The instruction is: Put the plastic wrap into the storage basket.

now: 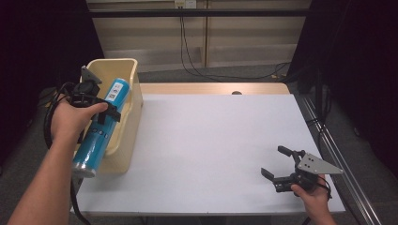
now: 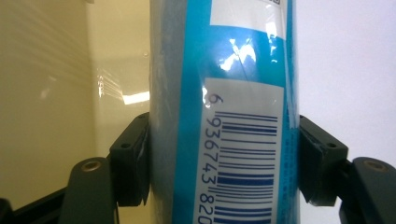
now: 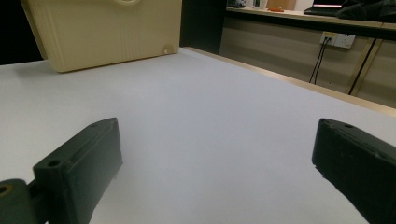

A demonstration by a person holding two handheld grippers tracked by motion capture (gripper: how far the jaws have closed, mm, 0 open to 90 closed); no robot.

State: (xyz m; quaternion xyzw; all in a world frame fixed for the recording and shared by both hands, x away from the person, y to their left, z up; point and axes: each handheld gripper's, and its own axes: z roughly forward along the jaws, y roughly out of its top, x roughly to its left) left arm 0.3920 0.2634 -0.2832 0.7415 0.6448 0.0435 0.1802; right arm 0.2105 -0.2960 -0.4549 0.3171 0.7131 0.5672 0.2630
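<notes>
A long blue tube (image 1: pixel 102 126) with a white barcode label is held tilted above the cream bin (image 1: pixel 133 84) at the table's left edge. My left gripper (image 1: pixel 108 112) is shut on the tube around its middle. In the left gripper view the tube (image 2: pixel 224 112) fills the space between both black jaws, and a pad (image 2: pixel 133 156) presses each side. My right gripper (image 1: pixel 274 161) rests low over the white table near its front right corner, open, with nothing between its fingers. In the right gripper view my right gripper (image 3: pixel 215 168) faces the bin (image 3: pixel 102 32) across bare tabletop.
The white table (image 1: pixel 211 140) has a wooden strip along its far edge. Black cables hang down the wall behind. A metal rail runs along the table's right side. Dark curtains stand at both sides.
</notes>
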